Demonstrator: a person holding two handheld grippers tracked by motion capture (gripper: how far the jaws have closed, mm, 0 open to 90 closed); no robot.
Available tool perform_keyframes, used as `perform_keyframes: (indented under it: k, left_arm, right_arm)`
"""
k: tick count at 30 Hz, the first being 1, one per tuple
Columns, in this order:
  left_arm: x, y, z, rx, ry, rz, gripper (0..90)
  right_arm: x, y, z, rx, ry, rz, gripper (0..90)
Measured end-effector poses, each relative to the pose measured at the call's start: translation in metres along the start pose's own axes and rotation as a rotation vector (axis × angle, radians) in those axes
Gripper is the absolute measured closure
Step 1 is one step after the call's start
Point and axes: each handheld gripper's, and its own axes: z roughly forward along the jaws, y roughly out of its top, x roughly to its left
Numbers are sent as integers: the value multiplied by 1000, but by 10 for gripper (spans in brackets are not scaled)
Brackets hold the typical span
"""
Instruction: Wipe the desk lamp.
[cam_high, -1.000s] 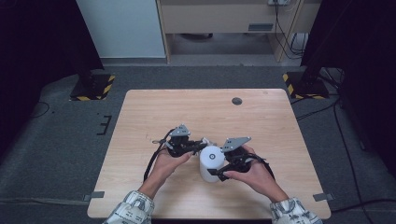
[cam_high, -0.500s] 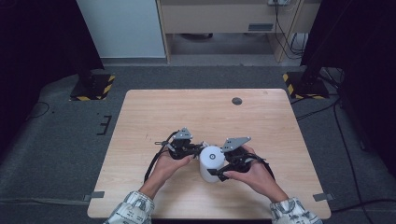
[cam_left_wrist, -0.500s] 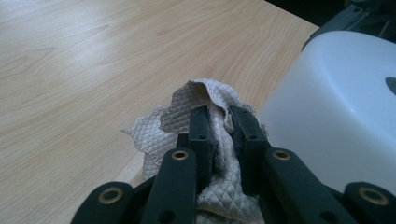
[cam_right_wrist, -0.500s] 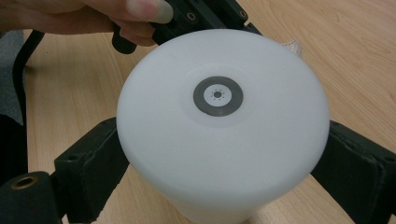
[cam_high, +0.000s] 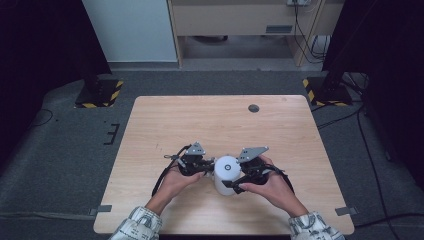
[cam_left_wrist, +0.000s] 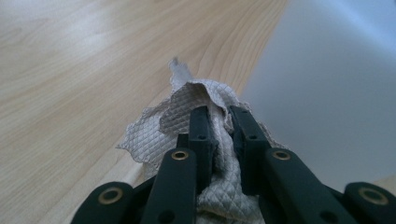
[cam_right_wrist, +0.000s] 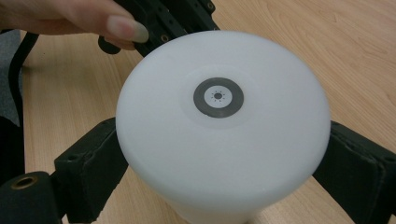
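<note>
I hold the white cylindrical container (cam_right_wrist: 223, 126) steady with my right gripper (cam_high: 239, 179), its jaws clamped against the two sides so it cannot roll or slide while I work on it. It stands on the wooden table (cam_high: 220, 120), near my edge, its top marked with a small grey ring. My left gripper (cam_left_wrist: 223, 140) is clenched on a quilted grey cloth (cam_left_wrist: 173, 126), pressed right up beside the container's wall, most likely to wipe it. Where cloth meets wall is hidden behind the jaws, and the container's base is cut off.
</note>
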Motion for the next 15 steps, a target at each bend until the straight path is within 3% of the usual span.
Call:
perform_keyframes:
  k: [4, 9, 11, 15]
  left_arm:
    - [0, 0, 0, 0, 3, -4, 795]
    - [-1, 10, -16, -81, -12, -17, 795]
    - [-2, 10, -15, -76, -10, -11, 795]
    - [-3, 3, -5, -18, 8, 8, 796]
  right_arm:
    - [0, 0, 0, -1, -3, 1, 91]
    - [0, 0, 0, 1, -7, -1, 91]
    - [0, 0, 0, 1, -6, -1, 91]
    - [0, 0, 0, 1, -7, -1, 91]
